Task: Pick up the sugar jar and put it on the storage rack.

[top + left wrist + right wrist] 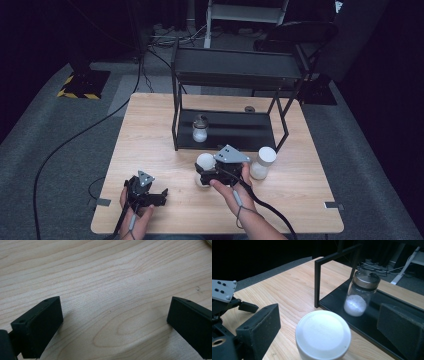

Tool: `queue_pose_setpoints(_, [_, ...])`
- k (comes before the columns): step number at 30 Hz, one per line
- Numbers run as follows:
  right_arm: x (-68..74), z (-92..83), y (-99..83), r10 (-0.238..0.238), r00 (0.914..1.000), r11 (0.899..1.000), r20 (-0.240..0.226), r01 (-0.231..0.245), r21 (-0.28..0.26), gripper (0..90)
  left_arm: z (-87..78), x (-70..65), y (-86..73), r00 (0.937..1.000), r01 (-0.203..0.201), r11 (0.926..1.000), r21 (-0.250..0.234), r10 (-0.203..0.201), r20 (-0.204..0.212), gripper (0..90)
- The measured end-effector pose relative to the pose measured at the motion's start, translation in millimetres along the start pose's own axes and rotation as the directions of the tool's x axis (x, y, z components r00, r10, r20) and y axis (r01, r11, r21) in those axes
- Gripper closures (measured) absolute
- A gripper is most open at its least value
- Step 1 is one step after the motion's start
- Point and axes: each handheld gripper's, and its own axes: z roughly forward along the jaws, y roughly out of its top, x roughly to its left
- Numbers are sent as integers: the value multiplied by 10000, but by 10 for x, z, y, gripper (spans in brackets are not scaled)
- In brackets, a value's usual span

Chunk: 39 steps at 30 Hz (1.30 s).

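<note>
White jar [323, 333] bottom cut off

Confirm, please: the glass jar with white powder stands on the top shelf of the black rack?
Not the top shelf. The glass jar stands on the bottom shelf of the black rack, as the high view shows; white powder is inside.

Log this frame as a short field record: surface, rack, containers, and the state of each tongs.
surface: wooden table
rack: black two-level metal shelf at the table's far side
on rack: glass jar with metal lid, white powder inside, on the lower level
on table: white-lidded container between the right tongs' jaws, not clamped; second white-lidded container to its right
left tongs: open, jaws wide over bare wood, holding nothing
right tongs: open, jaws either side of the container
</note>
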Motion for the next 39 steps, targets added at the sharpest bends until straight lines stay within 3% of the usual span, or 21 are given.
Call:
queue_pose_setpoints(17, [-5, 171, -101, 343, 9994, 9984, -20, -342, 454, 73, -2, 1, 0, 10000, -5, 10000, 11, 5, 8, 3])
queue_pose_setpoints(24, [1, 235, -118, 249, 9997, 9967, 1, -248, 771, 109, -2, 1, -1, 10000, 2, 10000, 8, -2, 9, 3])
queue_pose_setpoints(39, [10, 363, -103, 234, 9995, 9896, -201, -203, 1422, 290, -2, 4, -1, 10000, -12, 10000, 8, 12, 21, 3])
